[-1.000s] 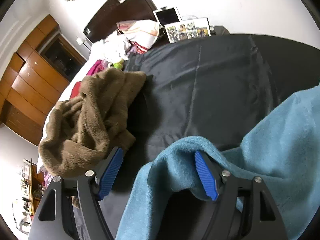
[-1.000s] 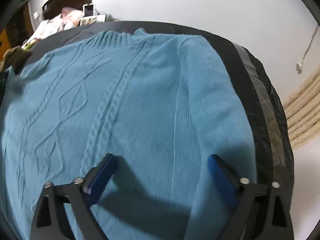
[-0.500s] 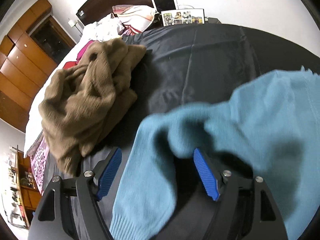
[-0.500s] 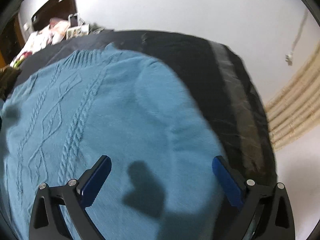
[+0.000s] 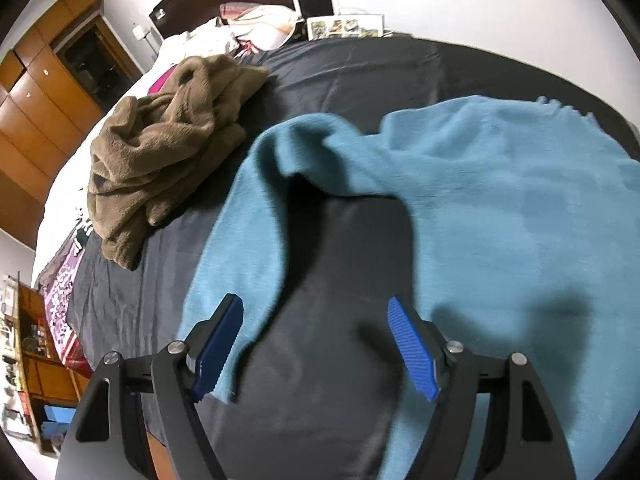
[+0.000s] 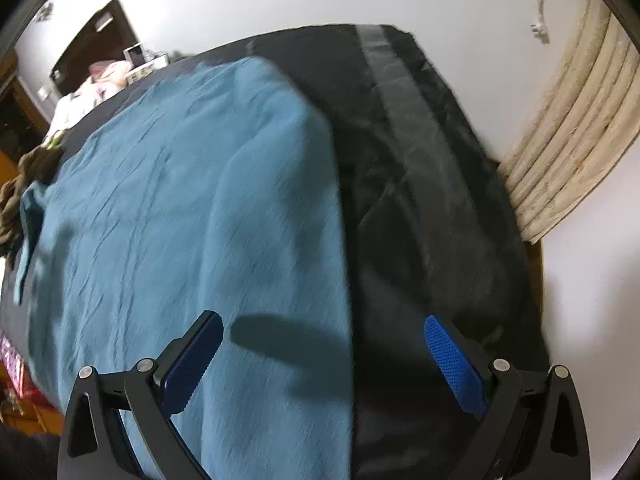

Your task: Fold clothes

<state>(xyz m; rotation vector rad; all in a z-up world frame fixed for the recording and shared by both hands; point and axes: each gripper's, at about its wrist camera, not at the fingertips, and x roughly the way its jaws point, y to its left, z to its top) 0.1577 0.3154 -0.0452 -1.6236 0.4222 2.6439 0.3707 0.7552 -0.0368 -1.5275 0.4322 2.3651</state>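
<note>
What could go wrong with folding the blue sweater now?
The blue sweater's sleeve is bent and bunched near the shoulder; folding over it could trap a lump. The brown garment lies heaped close beside that sleeve, so the left tongs, open with nothing in them, might snag it too. On the other side the sweater's edge runs near the side of the dark bed cover; the open right tongs could pinch cover along with knit.

No legible text, label, brand, number or sign is being shown on any surface in either view.
</note>
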